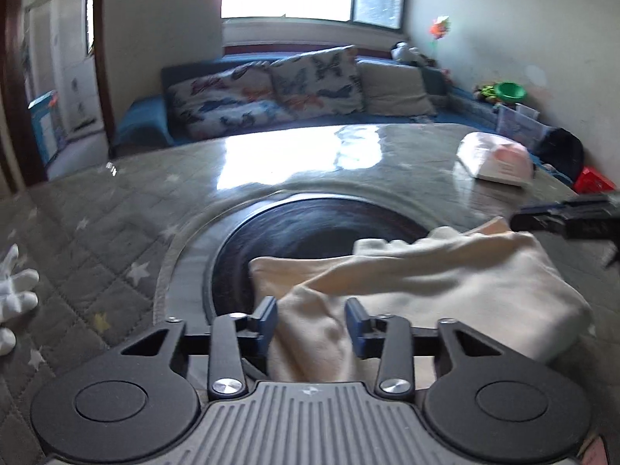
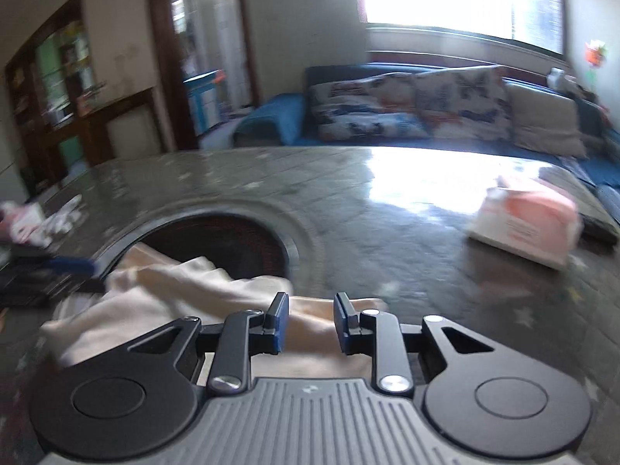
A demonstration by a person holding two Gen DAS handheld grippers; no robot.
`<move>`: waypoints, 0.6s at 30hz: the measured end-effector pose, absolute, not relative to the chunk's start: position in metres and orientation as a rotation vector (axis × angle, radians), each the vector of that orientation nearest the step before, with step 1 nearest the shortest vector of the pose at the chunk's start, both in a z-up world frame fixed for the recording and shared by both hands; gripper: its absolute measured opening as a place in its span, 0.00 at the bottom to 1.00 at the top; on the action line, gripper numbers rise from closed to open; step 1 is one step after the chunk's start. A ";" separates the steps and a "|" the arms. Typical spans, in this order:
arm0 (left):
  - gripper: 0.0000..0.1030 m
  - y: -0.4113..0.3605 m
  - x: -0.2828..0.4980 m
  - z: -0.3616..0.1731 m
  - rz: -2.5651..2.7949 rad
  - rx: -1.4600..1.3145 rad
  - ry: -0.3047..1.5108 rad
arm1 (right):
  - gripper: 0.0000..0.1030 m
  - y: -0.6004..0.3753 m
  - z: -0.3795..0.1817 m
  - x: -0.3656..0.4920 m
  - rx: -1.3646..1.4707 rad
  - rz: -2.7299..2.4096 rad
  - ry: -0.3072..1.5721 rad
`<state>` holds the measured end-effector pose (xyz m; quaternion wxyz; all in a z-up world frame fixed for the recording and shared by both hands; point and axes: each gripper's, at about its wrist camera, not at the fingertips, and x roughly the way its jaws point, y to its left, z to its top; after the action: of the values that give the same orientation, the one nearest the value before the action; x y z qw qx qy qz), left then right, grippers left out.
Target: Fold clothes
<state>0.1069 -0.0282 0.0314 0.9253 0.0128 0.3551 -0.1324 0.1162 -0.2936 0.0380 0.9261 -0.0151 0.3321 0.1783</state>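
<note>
**Cream garment half bunched over the dark disc, both grippers parted**

The cream garment is seen lying crumpled on the quilted surface, partly draped over the dark round inset at its centre. A slip is judged the main risk: the cloth is bunched in loose ridges, so a single layer could be caught instead of the whole edge, and the fold would be dragged askew. The glossy covering may also let the fabric slide when pulled. Both views are blurred by motion, so edges are hard to place.

The left gripper is held with its fingers apart, a ridge of cloth lying between them; whether the pads touch it cannot be told. The right gripper is likewise parted, with fabric beneath and between its fingers, nothing clamped. A pink-and-white packet lies well apart, to the right.
</note>
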 end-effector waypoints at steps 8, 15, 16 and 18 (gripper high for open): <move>0.04 -0.030 0.115 0.018 -0.252 0.073 0.732 | 0.40 -0.261 0.019 0.120 -0.109 0.428 0.718; 0.03 -0.035 0.119 0.017 -0.164 0.162 0.689 | 0.58 -0.255 0.003 0.112 -0.205 0.432 0.704; 0.03 -0.035 0.120 0.013 -0.161 0.163 0.693 | 0.59 -0.255 0.003 0.111 -0.217 0.433 0.695; 0.04 -0.035 0.117 0.018 -0.161 0.158 0.685 | 0.59 -0.256 0.007 0.111 -0.209 0.433 0.700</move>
<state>0.1174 -0.0351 0.0185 0.9356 0.0773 0.3353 -0.0787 0.1109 -0.2565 0.0065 0.9111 -0.1016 0.3397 0.2102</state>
